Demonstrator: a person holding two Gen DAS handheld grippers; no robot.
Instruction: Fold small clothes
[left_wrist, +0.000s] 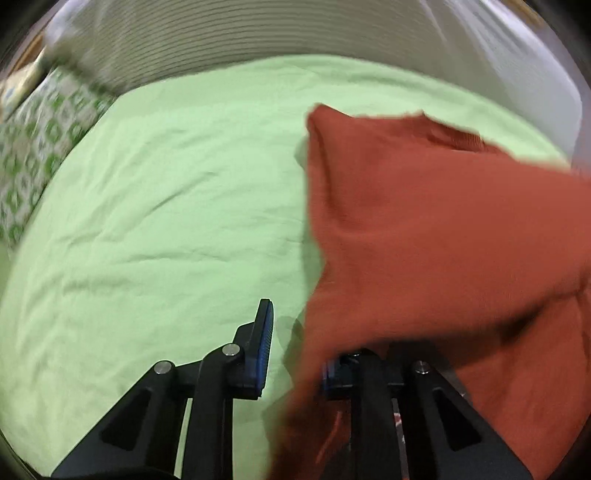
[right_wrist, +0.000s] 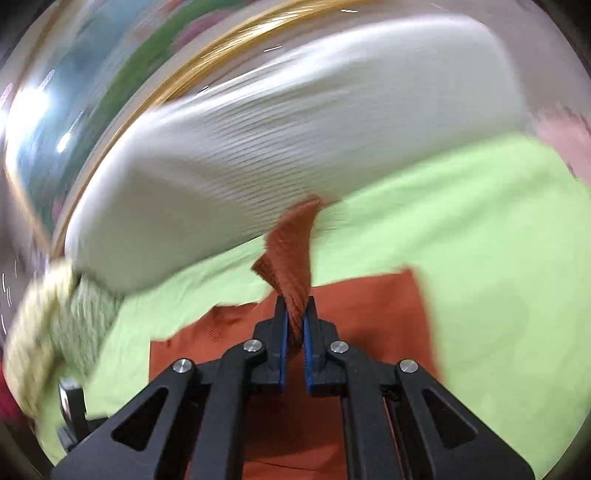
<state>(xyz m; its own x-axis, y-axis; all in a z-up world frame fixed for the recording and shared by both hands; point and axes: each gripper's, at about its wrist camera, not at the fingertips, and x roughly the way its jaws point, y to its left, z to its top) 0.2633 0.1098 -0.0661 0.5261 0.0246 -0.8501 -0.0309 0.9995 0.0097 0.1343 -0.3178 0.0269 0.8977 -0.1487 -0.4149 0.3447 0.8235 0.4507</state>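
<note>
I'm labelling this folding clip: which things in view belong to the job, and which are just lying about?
Job:
- rust-orange knit garment
- right tool, shut on it
- left tool, cloth draped over one finger

Lying about:
- light green bedsheet
- white ribbed pillow
- green patterned pillow
</note>
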